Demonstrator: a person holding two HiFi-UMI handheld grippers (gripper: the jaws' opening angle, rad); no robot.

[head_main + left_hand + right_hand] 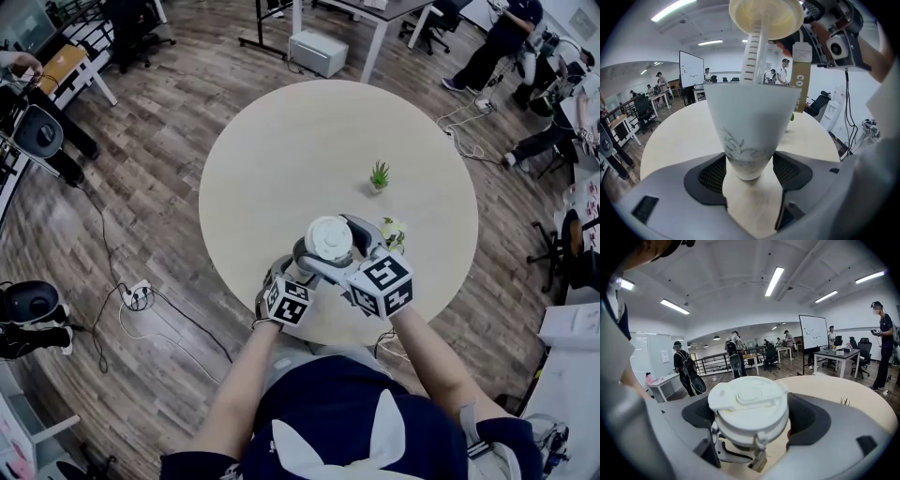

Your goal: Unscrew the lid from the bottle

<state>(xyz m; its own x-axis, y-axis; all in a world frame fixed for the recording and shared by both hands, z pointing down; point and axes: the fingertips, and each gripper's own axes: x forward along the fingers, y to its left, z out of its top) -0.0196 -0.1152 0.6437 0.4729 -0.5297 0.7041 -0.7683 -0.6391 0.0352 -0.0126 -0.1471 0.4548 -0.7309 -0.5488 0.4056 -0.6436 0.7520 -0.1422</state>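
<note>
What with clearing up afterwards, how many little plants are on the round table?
2. A spiky green plant stands near the middle of the table; a paler one sits beside the right gripper, partly hidden by it. Others may be hidden behind it.

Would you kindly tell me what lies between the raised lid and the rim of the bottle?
The left gripper view shows a ribbed white tube hanging from the underside of the lid down into the open bottle. Nothing else joins them.
</note>
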